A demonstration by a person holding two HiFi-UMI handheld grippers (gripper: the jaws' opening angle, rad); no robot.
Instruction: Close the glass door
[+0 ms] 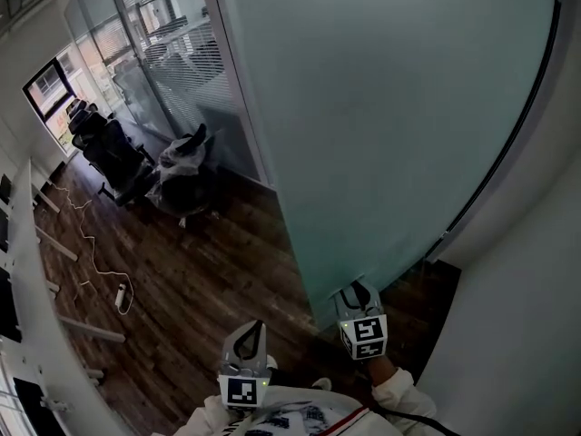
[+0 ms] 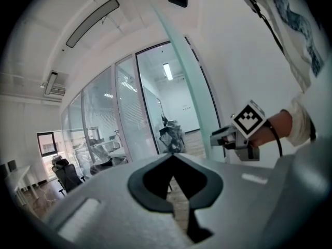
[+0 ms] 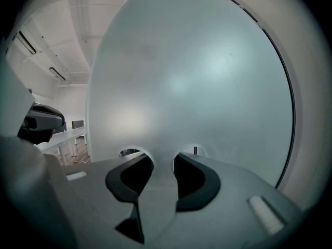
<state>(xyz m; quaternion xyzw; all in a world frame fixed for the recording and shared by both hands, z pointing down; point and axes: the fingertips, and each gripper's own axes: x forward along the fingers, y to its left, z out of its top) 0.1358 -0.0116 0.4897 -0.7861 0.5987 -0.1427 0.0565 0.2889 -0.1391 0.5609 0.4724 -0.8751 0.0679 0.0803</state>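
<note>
The frosted glass door [image 1: 390, 107] stands upright across the head view and fills the right gripper view [image 3: 197, 77]. Its greenish free edge [image 2: 181, 61] shows in the left gripper view. My right gripper [image 1: 356, 291] is low against the door's face, close to that free edge; its jaws [image 3: 163, 157] stand apart with only the glass seen beyond them. The left gripper view also shows it [image 2: 215, 137], tips at the pane. My left gripper [image 1: 251, 330] hangs to the left, off the door, above the wood floor, its tips [image 2: 173, 156] together on nothing.
A white wall [image 1: 517, 316] stands to the right of the door, with a dark curved frame line [image 1: 513, 134]. Black office chairs [image 1: 113, 153] and a plastic-wrapped chair [image 1: 182, 166] stand by glass partitions [image 1: 163, 53]. A cable with a power strip [image 1: 121, 296] lies on the floor.
</note>
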